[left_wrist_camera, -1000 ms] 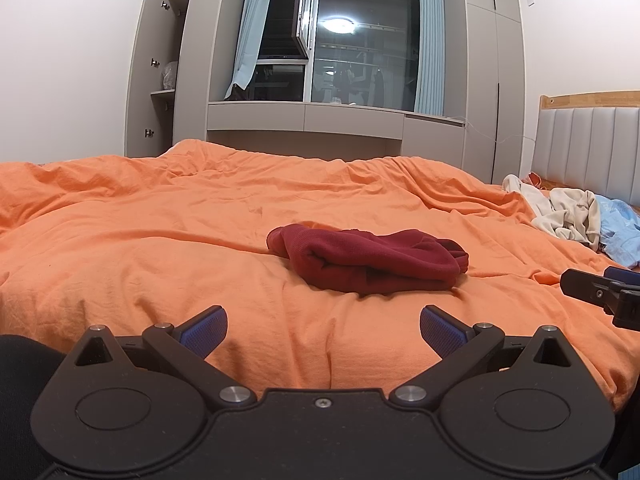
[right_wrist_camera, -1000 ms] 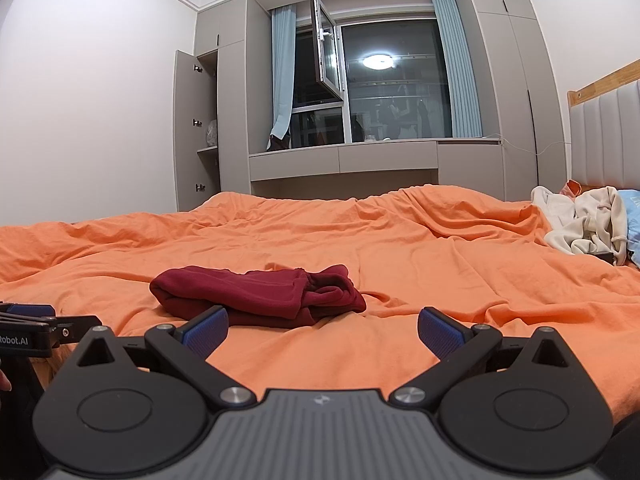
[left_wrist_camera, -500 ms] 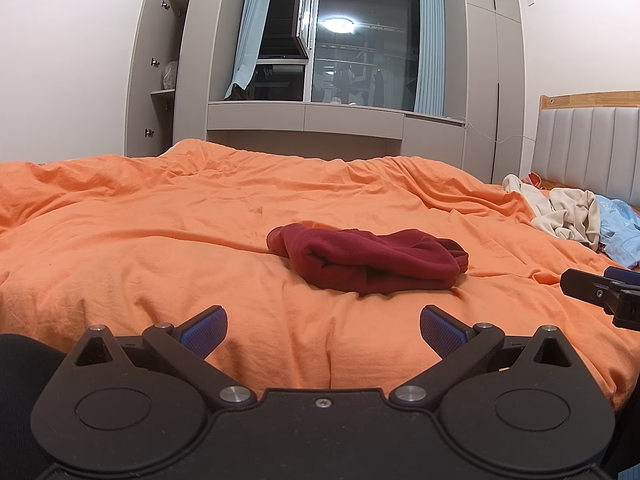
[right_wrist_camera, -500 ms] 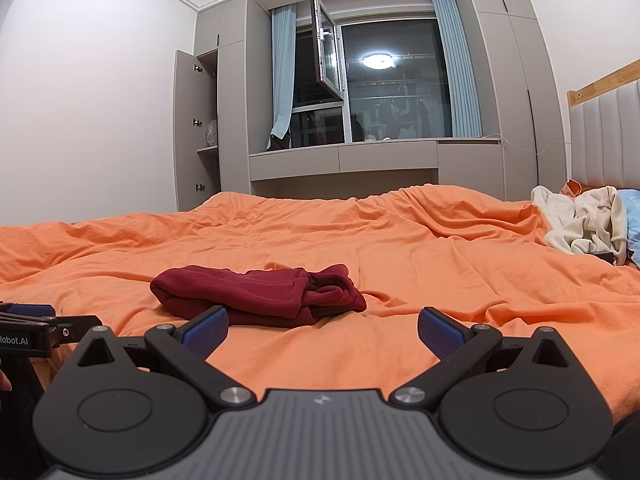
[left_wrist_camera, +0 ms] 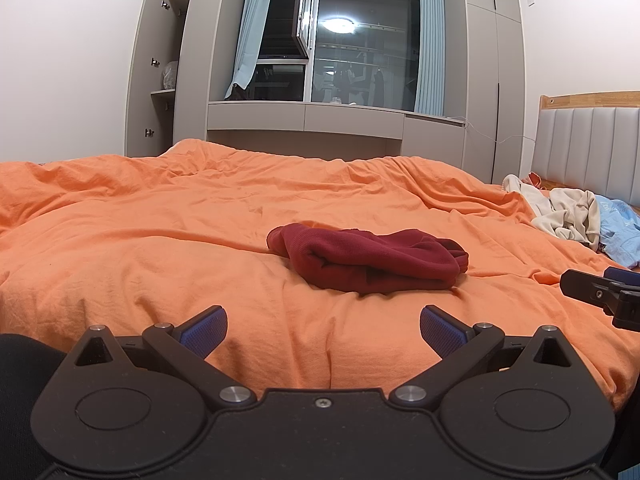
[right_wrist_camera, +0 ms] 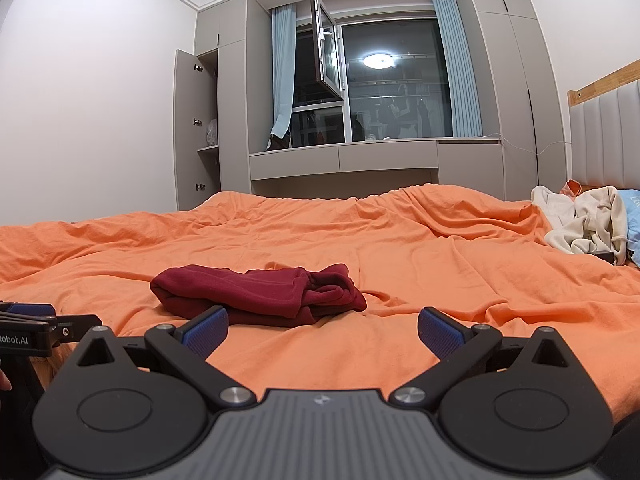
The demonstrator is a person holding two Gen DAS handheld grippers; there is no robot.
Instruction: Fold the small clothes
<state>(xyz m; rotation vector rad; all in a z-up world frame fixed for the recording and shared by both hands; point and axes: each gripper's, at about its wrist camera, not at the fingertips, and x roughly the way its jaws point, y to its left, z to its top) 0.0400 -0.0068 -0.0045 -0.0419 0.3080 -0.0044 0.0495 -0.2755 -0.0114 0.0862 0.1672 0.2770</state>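
A dark red garment (left_wrist_camera: 372,260) lies folded in a compact bundle on the orange bed cover (left_wrist_camera: 160,240). It also shows in the right wrist view (right_wrist_camera: 260,294), left of centre. My left gripper (left_wrist_camera: 323,330) is open and empty, held short of the bundle near the bed's front edge. My right gripper (right_wrist_camera: 322,330) is open and empty, just in front and right of the bundle. Each gripper's tip shows at the edge of the other's view: the right one (left_wrist_camera: 600,292), the left one (right_wrist_camera: 36,328).
A heap of cream clothes (left_wrist_camera: 564,212) and a light blue garment (left_wrist_camera: 620,228) lies at the right by the padded headboard (left_wrist_camera: 588,148). Grey cupboards (left_wrist_camera: 168,72) and a window (left_wrist_camera: 360,44) stand behind the bed.
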